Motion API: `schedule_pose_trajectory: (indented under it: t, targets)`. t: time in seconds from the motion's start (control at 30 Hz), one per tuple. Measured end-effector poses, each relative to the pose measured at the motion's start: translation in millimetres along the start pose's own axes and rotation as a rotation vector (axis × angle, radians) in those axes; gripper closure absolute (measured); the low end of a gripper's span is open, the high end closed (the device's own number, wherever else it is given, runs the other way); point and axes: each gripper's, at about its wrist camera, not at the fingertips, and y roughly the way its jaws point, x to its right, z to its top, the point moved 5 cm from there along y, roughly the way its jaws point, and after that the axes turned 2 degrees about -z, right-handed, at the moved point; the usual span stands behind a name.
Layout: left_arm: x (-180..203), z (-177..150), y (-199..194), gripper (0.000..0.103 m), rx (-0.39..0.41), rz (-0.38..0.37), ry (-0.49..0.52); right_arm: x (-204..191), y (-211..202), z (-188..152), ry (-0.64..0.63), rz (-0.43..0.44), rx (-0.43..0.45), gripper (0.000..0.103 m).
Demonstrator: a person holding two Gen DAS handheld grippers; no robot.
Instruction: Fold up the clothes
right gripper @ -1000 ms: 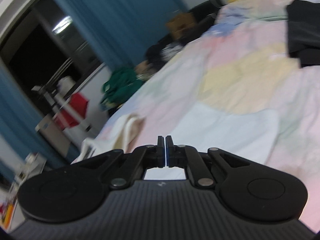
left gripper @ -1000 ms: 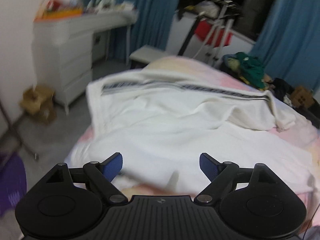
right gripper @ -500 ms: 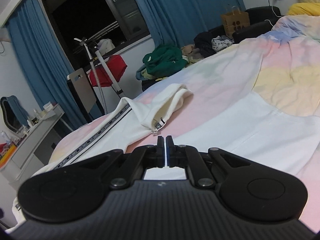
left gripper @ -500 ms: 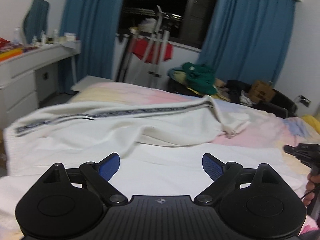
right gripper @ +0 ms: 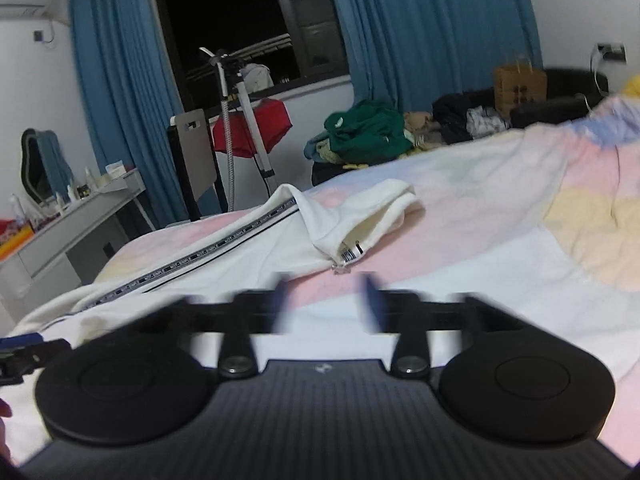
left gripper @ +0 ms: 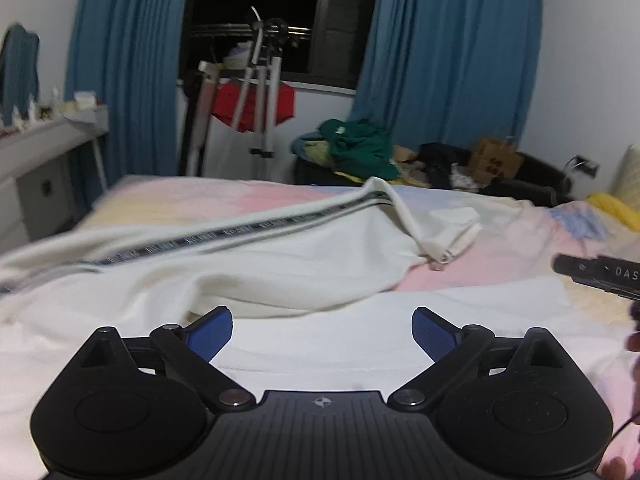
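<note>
A white garment (left gripper: pixel 280 268) with a dark patterned stripe lies loosely spread on the pastel bedspread (left gripper: pixel 500 256); it also shows in the right wrist view (right gripper: pixel 280 236), its cuff with a label at the centre. My left gripper (left gripper: pixel 322 330) is open and empty, low over the garment's near part. My right gripper (right gripper: pixel 326 300) is open and empty, its fingers motion-blurred, just in front of the cuff. The right gripper's tip shows at the right edge of the left wrist view (left gripper: pixel 600 274).
A heap of green clothes (left gripper: pixel 356 148) and a dark bag sit past the bed's far edge. A drying rack with a red cloth (left gripper: pixel 252 104) stands by the window. A white desk (left gripper: pixel 48 152) is at the left. Blue curtains hang behind.
My right gripper's fingers have opened from shut. Both grippers have turned and moved closer to the garment, facing the window; the garment itself lies about the same.
</note>
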Motion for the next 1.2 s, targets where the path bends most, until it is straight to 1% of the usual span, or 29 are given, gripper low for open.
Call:
schedule_pose_trajectory:
  t: [0.03,0.07,0.17,0.23,0.43,0.57,0.67,0.73,0.8,0.83,0.93,1.03,1.1,1.13,1.2]
  targets:
    - [-1,-3,4,0.003,0.0,-0.008,-0.001,-2,1,-1,-0.003,0.005,0.002,0.025]
    - [-3,-5,5,0.001,0.008,-0.003,0.006,-4,2,-1,-0.005,0.01,0.004,0.027]
    - [-6,-10,2,0.0,0.042,0.01,0.023,-9,6,-3,-0.013,0.016,0.007,0.027]
    - [-5,-16,5,0.0,0.05,0.009,0.026,-13,10,-5,-0.021,0.009,0.006,0.027]
    - [2,-37,17,0.0,0.01,0.023,0.018,-21,16,-11,-0.052,-0.011,0.009,0.027]
    - [2,-43,16,0.0,0.008,0.08,0.022,-20,12,-12,-0.055,-0.018,0.024,0.027]
    - [-7,-44,12,0.0,0.021,0.134,-0.01,-20,10,-15,-0.069,-0.035,0.032,0.027]
    - [-15,-45,10,0.0,0.031,0.176,-0.035,-18,13,-17,-0.056,-0.032,0.018,0.027]
    - [-23,-45,8,0.0,0.038,0.223,-0.062,-17,19,-17,-0.038,-0.007,-0.018,0.027]
    - [-26,-45,8,0.0,0.041,0.245,-0.071,-16,25,-15,-0.034,0.006,-0.046,0.028]
    - [-35,-44,11,0.0,0.057,0.27,-0.089,-12,50,1,0.022,0.026,-0.117,0.027]
    - [-39,-42,17,0.0,0.072,0.267,-0.096,-14,87,18,0.044,0.004,-0.142,0.027]
    - [-42,-42,23,0.0,0.081,0.262,-0.097,-19,122,25,0.02,-0.011,-0.15,0.028]
    - [-44,-42,27,0.0,0.082,0.257,-0.095,-20,143,25,0.016,-0.029,-0.171,0.028]
    - [-48,-45,34,0.0,0.08,0.246,-0.093,-17,186,20,0.029,-0.08,-0.223,0.034]
